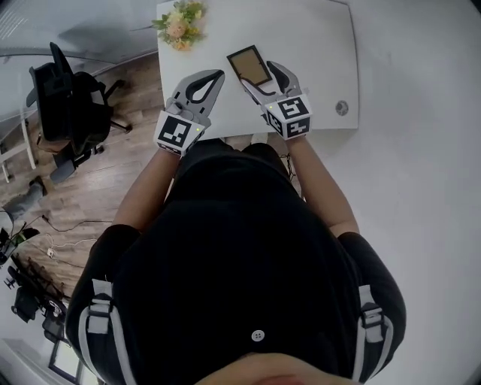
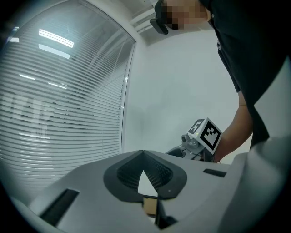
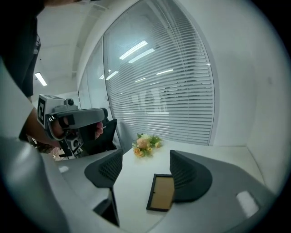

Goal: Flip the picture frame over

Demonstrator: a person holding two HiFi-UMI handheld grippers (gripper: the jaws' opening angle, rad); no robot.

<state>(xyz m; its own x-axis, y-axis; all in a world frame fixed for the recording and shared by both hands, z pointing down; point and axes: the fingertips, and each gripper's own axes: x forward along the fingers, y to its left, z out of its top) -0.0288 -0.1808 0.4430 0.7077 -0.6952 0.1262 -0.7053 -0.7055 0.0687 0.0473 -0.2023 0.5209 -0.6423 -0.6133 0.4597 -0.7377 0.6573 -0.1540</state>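
A white table (image 1: 323,45) stands against a pale wall, its top bare apart from a small bunch of yellow and cream flowers (image 1: 180,22) at its 11 o'clock corner and a round grey cable port (image 1: 342,107) towards 4 o'clock. Off to 9 o'clock the floor (image 1: 113,180) is brown wood with loose cables lying on it, and a black office chair (image 1: 68,105) is parked there. Behind the table a curved glass wall is hung with white slatted blinds (image 3: 173,91), ceiling strip lights reflecting in it.

The picture frame (image 1: 249,65) lies flat on the table near the front edge, a thin black border around a tan panel, its long side running roughly from 11 to 5 o'clock. The right gripper (image 1: 256,74) is held low over the table with its jaws spread wide. The frame sits in the gap, pushed over to the 3 o'clock side, where one long edge is tucked under or against that jaw's ribbed pad. I cannot tell whether they touch. The other jaw is well clear of it at 9 o'clock.

The left gripper (image 1: 216,75) is held at 9 o'clock of the frame, near it, its jaws drawn together so the tips meet, with nothing gripped between them.
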